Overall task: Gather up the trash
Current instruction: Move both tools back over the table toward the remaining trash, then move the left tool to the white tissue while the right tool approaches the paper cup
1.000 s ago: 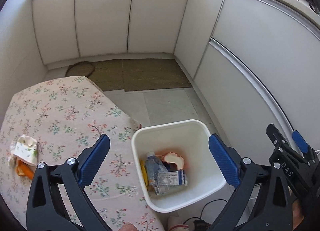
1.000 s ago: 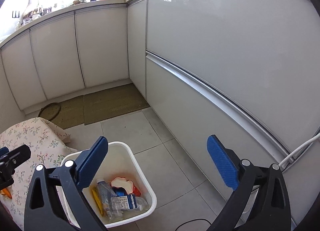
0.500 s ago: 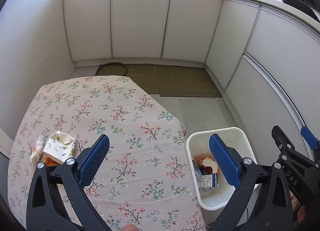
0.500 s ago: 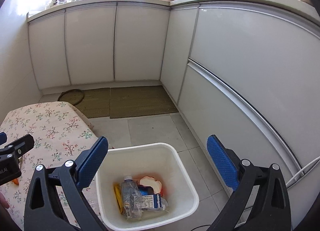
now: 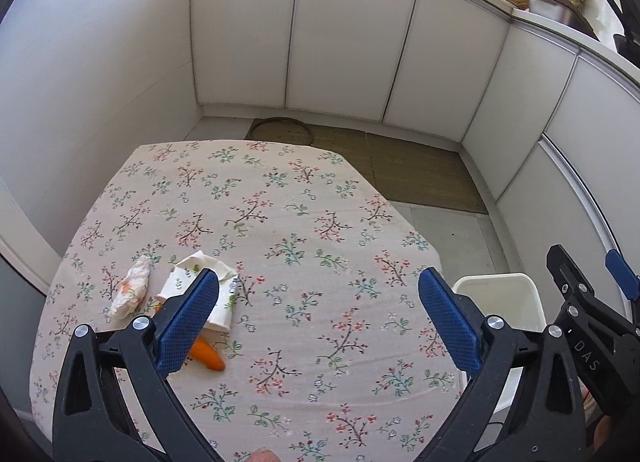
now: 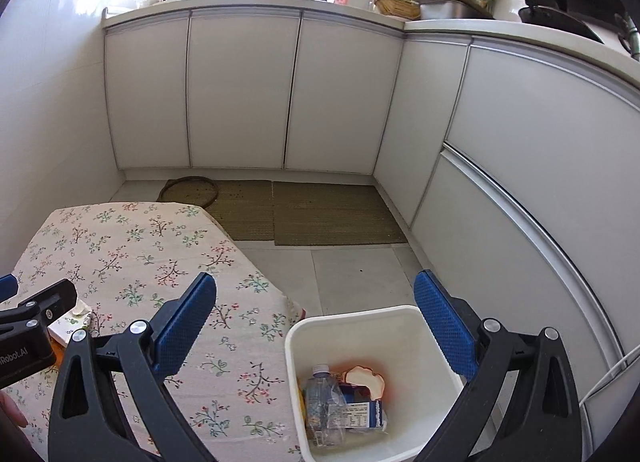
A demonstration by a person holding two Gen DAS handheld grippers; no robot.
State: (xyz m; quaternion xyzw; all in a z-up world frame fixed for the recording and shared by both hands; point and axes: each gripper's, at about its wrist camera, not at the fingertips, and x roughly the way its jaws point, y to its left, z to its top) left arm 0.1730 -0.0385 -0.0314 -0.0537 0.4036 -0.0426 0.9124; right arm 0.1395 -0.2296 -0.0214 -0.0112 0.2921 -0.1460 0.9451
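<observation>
White kitchen, floral-print tablecloth over a table. Left view only: a crumpled white tissue, a flattened floral paper carton and an orange scrap are seen near the cloth's left edge. Right view only: a clear plastic bottle is seen inside the white square plastic bin. Left gripper and right gripper are held wide apart, empty.

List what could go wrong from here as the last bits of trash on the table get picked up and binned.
1. The carton, crumpled tissue and orange scrap lie close together, partly hidden behind the open left claw; a grab may catch two or knock one away.
2. The white bin sits below the table edge; an early release could land on the floor.
3. The tissue looks light and may slip out.
</observation>
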